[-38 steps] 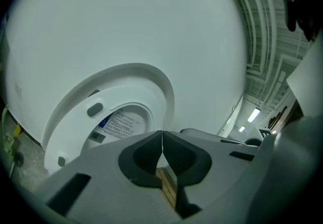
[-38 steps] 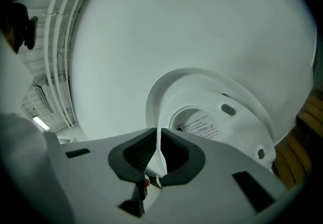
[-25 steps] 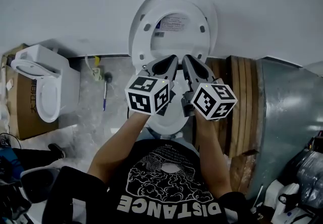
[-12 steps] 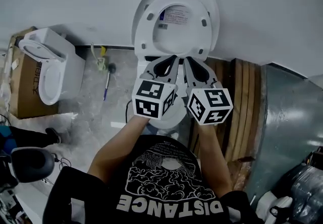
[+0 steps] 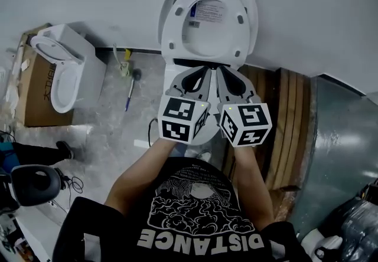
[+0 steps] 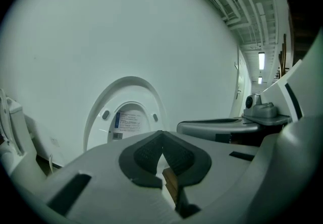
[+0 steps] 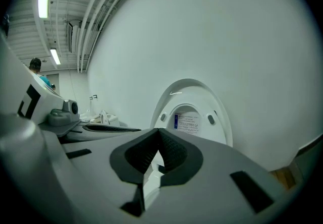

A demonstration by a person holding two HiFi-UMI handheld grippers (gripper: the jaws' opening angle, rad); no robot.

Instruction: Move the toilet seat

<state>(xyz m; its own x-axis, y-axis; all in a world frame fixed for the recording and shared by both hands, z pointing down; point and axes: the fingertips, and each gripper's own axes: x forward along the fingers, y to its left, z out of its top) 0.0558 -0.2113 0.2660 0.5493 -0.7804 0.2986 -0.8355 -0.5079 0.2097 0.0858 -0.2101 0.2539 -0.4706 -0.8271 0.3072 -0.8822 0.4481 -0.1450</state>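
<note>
The black shirt (image 5: 198,237) reads "DISTANCE". Beyond it, the left gripper (image 6: 162,133) and right gripper (image 7: 158,131) sit side by side, both jaw pairs clenched on nothing; the right has just closed the last sliver. Past them the white toilet seat (image 5: 243,33) stands raised against the wall (image 5: 307,13), with grey bumpers and a printed label (image 5: 207,10) too small to read. Since a second ago, both grippers have drawn back from its lower edge.
</note>
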